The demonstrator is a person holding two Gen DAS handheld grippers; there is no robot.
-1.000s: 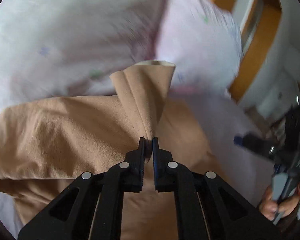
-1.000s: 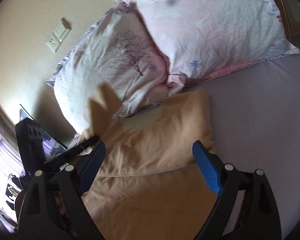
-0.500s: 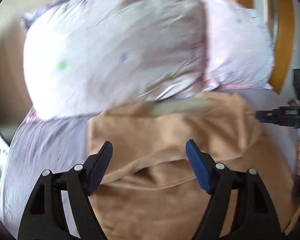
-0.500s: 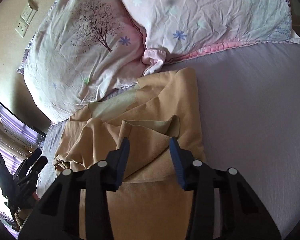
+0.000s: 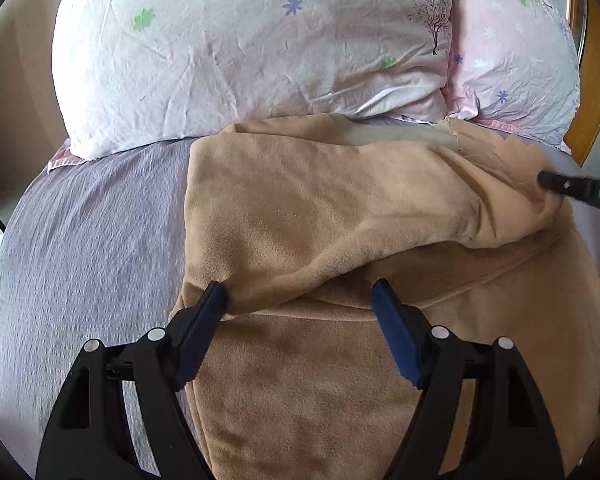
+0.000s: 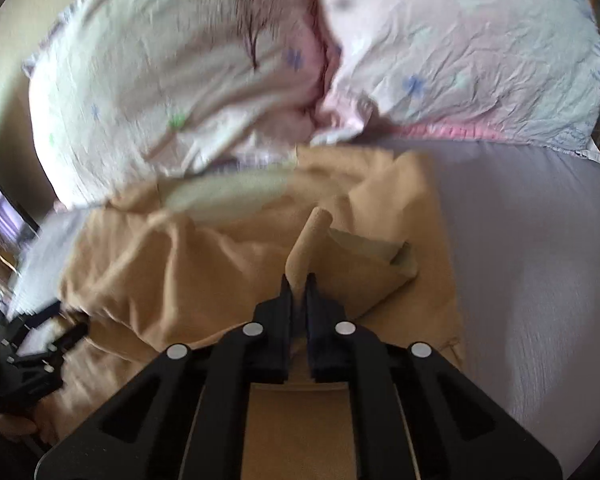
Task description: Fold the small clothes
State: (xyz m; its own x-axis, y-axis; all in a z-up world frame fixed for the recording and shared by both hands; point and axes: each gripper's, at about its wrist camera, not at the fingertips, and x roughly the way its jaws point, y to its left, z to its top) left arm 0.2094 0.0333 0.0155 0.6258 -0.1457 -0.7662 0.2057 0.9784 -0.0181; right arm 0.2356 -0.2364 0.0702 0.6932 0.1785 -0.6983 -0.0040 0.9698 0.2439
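One tan fleece garment (image 5: 340,240) sprawls rumpled on the lilac bedsheet (image 5: 92,248), its folded top edge just below two floral pillows (image 5: 252,52). Half a second back the right gripper (image 6: 299,280) was half open; now it's clamped on a raised fold, while the left gripper (image 5: 300,296) stays spread wide over the near edge.

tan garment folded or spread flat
Partly folded: the tan garment has its top layer doubled back over the lower part, and the right gripper pinches a raised fold.
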